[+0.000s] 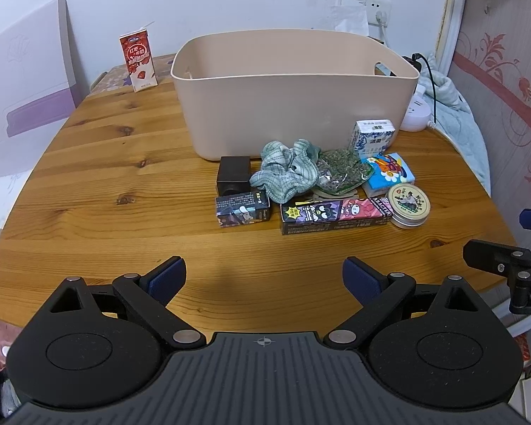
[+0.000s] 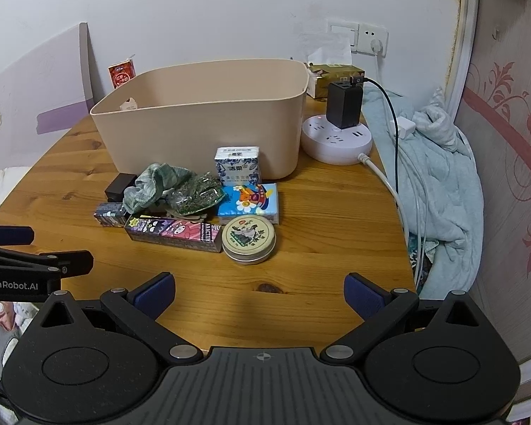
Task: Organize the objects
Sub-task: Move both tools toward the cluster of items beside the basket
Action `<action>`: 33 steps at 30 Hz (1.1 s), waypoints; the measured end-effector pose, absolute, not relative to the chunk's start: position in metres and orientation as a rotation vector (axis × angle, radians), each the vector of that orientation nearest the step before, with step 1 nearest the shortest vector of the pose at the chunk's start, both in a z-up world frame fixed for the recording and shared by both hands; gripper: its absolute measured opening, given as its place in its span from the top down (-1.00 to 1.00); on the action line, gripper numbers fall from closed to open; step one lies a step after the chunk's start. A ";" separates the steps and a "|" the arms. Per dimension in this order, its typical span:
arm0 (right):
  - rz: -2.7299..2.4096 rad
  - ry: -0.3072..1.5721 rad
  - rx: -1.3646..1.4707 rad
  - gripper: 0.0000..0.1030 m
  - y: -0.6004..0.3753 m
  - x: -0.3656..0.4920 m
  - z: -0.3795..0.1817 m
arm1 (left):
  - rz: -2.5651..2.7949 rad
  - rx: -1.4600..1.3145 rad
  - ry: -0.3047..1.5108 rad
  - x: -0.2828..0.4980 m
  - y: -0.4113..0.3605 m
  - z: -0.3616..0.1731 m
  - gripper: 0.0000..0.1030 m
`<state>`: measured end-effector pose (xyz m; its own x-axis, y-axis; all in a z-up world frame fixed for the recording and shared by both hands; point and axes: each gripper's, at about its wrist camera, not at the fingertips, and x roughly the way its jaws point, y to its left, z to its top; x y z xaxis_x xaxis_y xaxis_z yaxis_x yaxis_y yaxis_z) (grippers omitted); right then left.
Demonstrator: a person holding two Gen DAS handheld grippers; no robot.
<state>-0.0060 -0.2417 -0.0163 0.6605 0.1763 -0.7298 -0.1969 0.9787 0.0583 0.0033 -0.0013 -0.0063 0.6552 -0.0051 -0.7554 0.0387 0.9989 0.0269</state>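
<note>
A beige plastic bin (image 1: 293,106) (image 2: 201,131) stands on the wooden table (image 1: 124,177). In front of it lies a cluster: a green cloth (image 1: 286,170) (image 2: 155,186), a bag of dried herbs (image 1: 340,173) (image 2: 198,196), a black cube (image 1: 233,173), a small dark box (image 1: 242,209), a long cartoon box (image 1: 336,216) (image 2: 175,233), a round tin (image 1: 409,203) (image 2: 248,237), a colourful tissue pack (image 1: 389,171) (image 2: 249,203) and a blue-white tissue pack (image 1: 371,136) (image 2: 237,166). My left gripper (image 1: 265,279) and right gripper (image 2: 260,294) are open and empty, near the table's front edge.
A red milk carton (image 1: 138,61) stands at the table's back left. A white power strip (image 2: 336,138) with a black charger (image 2: 345,104) and cables sits right of the bin. A pale blue blanket (image 2: 439,177) lies off the right edge. A tissue box (image 2: 331,74) stands behind.
</note>
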 end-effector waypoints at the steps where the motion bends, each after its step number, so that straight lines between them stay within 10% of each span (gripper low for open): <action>1: 0.211 0.823 -0.027 -1.00 -0.242 -0.006 -0.016 | -0.024 0.042 0.856 0.003 -0.001 -0.006 -0.88; 33: 0.186 0.845 -0.029 -1.00 -0.237 0.040 -0.043 | -0.041 0.086 0.829 0.058 0.002 -0.025 -0.88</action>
